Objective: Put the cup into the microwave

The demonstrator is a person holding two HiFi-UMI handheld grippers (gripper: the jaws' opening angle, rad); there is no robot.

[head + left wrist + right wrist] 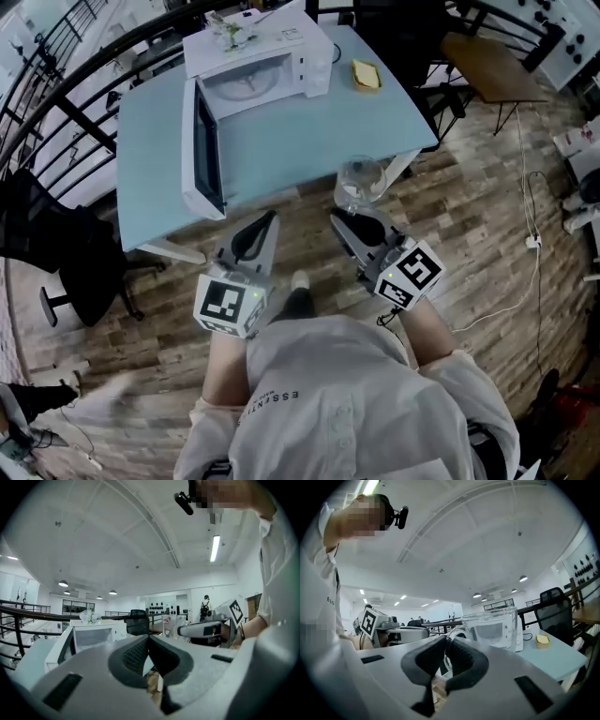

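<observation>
Right gripper point(352, 217) was clamped narrow on the handle of the clear glass cup point(360, 181); the right gripper view showed the handle pinched between the pads point(425, 660). The cup hung in the air at the near right corner of the pale blue table point(300, 141), well short of the white microwave point(281, 66).

Left gripper point(265, 222) was empty, with its jaws together, and level beside the right one.

The microwave's door point(204, 150) stood swung open to the left, the cavity facing me, with only bare tabletop between cup and cavity.

- Crumpled clear wrapper point(230, 33) on the microwave's top.
- Small yellow block point(366, 75) on the table just right of the microwave.
- Black office chair point(56, 244) left of the table.
- Wooden side table point(492, 66) on the far right.
- Plank floor point(469, 234) underfoot.
</observation>
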